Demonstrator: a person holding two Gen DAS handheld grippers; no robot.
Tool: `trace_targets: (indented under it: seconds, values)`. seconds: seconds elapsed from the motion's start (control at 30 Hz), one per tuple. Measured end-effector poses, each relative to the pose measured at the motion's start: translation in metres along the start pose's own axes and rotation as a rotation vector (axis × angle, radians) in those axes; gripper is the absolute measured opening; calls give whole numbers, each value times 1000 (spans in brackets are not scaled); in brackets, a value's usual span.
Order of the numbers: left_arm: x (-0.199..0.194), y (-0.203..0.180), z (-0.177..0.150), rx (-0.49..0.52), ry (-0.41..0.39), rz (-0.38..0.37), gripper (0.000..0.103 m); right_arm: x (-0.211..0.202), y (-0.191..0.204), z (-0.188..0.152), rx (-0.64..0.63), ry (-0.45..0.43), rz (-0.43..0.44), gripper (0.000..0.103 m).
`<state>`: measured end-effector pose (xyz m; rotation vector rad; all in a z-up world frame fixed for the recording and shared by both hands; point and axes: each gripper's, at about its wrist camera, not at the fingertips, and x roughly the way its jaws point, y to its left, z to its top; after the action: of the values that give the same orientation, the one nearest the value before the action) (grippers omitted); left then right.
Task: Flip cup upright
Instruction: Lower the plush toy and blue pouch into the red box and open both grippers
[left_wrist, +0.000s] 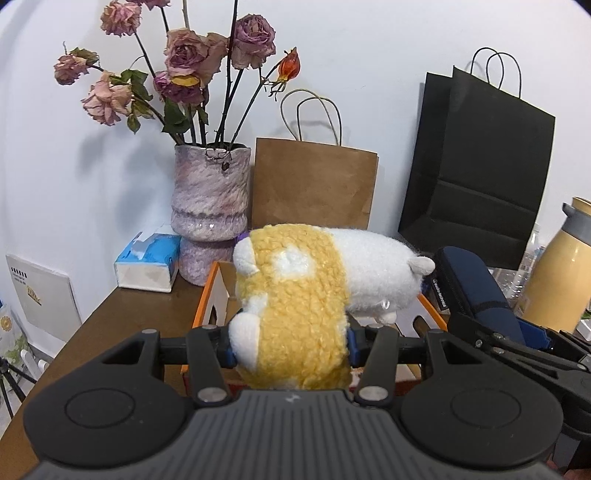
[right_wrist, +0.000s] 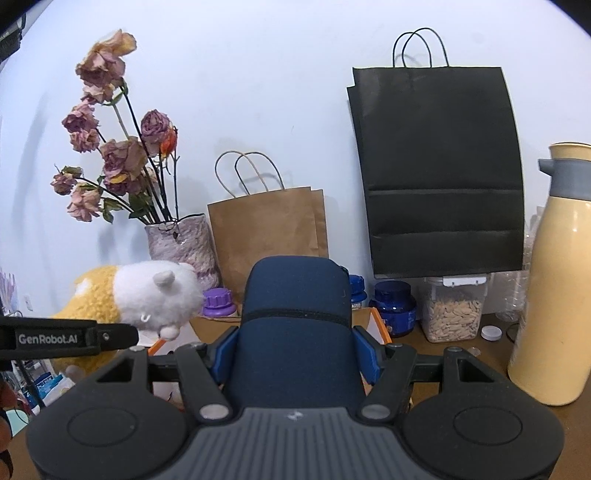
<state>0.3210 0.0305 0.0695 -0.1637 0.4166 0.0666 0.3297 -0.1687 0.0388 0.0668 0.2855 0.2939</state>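
No cup shows in either view. My left gripper (left_wrist: 291, 350) is shut on a yellow-and-white plush toy (left_wrist: 295, 295), its blue pads pressing the fluffy yellow middle. The toy hangs over an orange-edged white box (left_wrist: 207, 295). In the right wrist view the same plush toy (right_wrist: 147, 295) sits at the left, beside a black finger (right_wrist: 74, 338) of the left gripper. My right gripper (right_wrist: 295, 354) is shut on a navy zippered case (right_wrist: 295, 295), which stands upright between the blue pads. That navy case (left_wrist: 469, 280) also appears at the right of the left wrist view.
Along the white wall stand a fuzzy purple vase of dried roses (left_wrist: 210, 206), a brown paper bag (left_wrist: 314, 184) and a black paper bag (left_wrist: 480, 166). A tissue box (left_wrist: 147, 266) lies on the wooden table (left_wrist: 122, 321). A cream thermos jug (right_wrist: 554, 295), blue jars (right_wrist: 395, 306) and a seed container (right_wrist: 454, 314) stand at the right.
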Motion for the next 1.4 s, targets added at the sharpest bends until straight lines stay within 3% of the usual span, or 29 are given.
trace_targets:
  seconds: [0.63, 1.23, 1.33, 1.4]
  values:
    - [95, 19, 5, -34, 73, 48, 51, 99, -13, 3, -23, 100, -10, 64]
    - [132, 32, -15, -22, 154, 70, 52, 135, -16, -25, -23, 167, -11, 64]
    - [133, 32, -16, -20, 161, 66, 58, 139, -18, -27, -12, 186, -11, 67]
    - [131, 32, -16, -20, 149, 72, 79, 138, -20, -27, -5, 182, -17, 72]
